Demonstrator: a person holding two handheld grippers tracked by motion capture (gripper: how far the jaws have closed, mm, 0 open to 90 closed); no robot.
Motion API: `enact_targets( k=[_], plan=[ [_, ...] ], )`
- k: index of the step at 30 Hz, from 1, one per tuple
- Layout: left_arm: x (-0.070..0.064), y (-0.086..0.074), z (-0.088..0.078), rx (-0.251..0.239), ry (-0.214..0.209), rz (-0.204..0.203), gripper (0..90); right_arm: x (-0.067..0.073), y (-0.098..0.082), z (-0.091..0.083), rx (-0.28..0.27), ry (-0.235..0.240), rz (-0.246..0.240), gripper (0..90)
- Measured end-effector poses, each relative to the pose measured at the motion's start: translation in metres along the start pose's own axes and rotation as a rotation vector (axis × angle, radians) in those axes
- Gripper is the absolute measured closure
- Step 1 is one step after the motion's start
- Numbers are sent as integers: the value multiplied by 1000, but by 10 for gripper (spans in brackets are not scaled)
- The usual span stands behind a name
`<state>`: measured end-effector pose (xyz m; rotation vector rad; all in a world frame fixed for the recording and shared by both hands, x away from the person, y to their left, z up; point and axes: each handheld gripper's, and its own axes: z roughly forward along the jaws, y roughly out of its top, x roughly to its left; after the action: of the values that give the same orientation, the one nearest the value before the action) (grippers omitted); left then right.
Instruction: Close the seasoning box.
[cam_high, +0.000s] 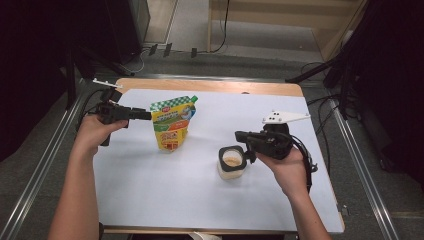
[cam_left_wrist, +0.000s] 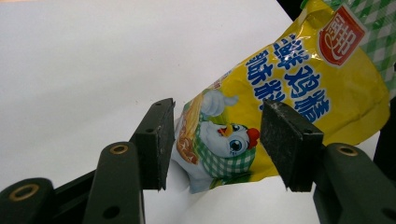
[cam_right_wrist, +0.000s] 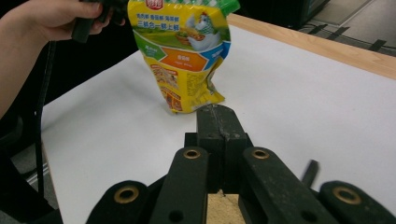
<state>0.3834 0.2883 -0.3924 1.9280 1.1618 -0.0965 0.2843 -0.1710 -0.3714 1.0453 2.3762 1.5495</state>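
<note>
A yellow and green stand-up pouch (cam_high: 172, 123) with a chicken picture stands upright on the white table top (cam_high: 150, 190), left of the middle. My left gripper (cam_high: 146, 115) is level at the pouch's upper left edge. In the left gripper view its jaws (cam_left_wrist: 215, 140) are open, with the pouch (cam_left_wrist: 299, 88) just beyond and partly between them, the pads clear of it. An open jar of tan powder (cam_high: 232, 162) stands right of the middle. My right gripper (cam_high: 240, 135) hovers just above and behind the jar, shut with nothing held. Its closed jaws (cam_right_wrist: 217, 114) point towards the pouch (cam_right_wrist: 184, 51), with the powder (cam_right_wrist: 224, 210) below them.
A wooden table edge (cam_high: 210, 86) runs along the far side of the white sheet. Metal rails (cam_high: 45, 165) flank the table left and right. Cables and dark stands lie on the floor beyond. Bare white sheet lies in front of the pouch and jar.
</note>
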Motion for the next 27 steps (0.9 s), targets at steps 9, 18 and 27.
enact_targets(
  k=[9,18,27],
  plan=[
    [-1,-1,2,-2,0,-1,452,-15,0,-17,-20,-43,26,900],
    [-2,-1,3,-6,12,13,458,-33,-6,-24,-14,-96,70,900],
    [-4,-1,3,-5,21,21,449,-48,-19,-14,34,-101,126,900]
  ],
)
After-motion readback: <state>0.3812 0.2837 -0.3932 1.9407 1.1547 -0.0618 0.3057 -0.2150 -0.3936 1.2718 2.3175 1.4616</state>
